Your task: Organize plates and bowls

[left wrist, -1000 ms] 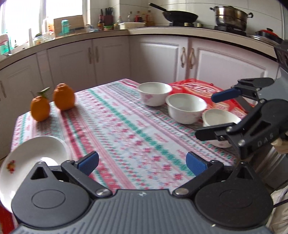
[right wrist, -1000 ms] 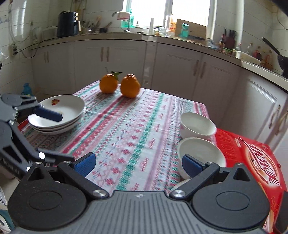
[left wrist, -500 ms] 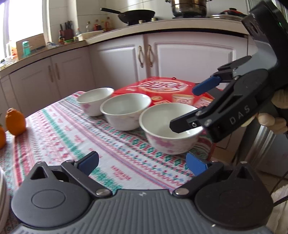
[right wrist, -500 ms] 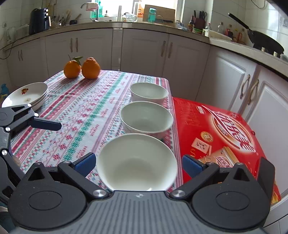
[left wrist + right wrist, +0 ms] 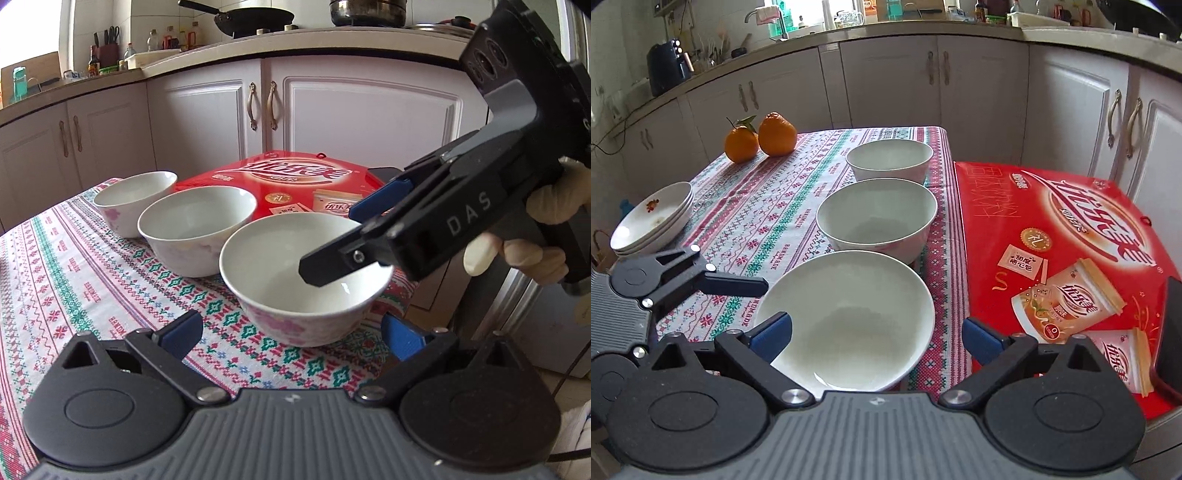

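Three white bowls stand in a row on the patterned tablecloth: the near bowl [image 5: 295, 273] [image 5: 849, 317], the middle bowl [image 5: 195, 229] [image 5: 875, 218] and the far bowl [image 5: 133, 199] [image 5: 890, 158]. My left gripper [image 5: 291, 338] is open, just in front of the near bowl. My right gripper [image 5: 877, 338] is open, with the near bowl's rim between its fingers; in the left wrist view one of its fingers [image 5: 332, 258] hangs over that bowl. A stack of white plates [image 5: 653, 218] sits at the table's left edge.
A red gift box [image 5: 1056, 236] [image 5: 295, 181] lies right of the bowls, with a dark phone [image 5: 1167, 332] on its near corner. Two oranges [image 5: 761, 136] sit at the far side of the table. White cabinets and a cluttered counter surround the table.
Both grippers have swung from the plates and oranges toward the row of bowls and closed in on the near bowl. Both stay open.
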Action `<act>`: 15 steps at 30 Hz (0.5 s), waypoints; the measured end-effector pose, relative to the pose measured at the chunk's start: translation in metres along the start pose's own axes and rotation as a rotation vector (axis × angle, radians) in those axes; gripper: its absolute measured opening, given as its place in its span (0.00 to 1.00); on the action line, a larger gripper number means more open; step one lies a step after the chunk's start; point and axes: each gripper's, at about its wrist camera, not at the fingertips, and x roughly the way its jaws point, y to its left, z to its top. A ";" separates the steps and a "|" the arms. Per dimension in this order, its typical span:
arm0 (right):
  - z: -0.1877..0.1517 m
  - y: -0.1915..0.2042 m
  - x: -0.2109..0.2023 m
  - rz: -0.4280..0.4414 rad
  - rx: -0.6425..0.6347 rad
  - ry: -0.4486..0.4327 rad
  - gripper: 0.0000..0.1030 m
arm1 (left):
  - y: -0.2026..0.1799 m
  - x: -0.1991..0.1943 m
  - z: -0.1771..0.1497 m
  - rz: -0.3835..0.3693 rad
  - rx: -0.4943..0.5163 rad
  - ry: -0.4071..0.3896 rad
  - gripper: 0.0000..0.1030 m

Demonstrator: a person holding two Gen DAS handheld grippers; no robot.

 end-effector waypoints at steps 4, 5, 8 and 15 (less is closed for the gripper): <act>0.007 -0.010 -0.002 0.021 0.030 -0.002 0.92 | 0.001 0.001 0.001 -0.021 -0.020 -0.009 0.97; 0.008 -0.011 -0.002 0.029 0.033 -0.001 0.90 | 0.001 0.001 0.001 -0.027 -0.023 -0.013 0.96; 0.009 -0.012 0.004 0.049 0.033 0.020 0.84 | 0.000 0.001 0.002 -0.035 -0.023 -0.019 0.92; 0.007 -0.013 0.015 0.075 0.047 0.052 0.75 | 0.000 0.003 0.002 -0.042 -0.022 -0.014 0.81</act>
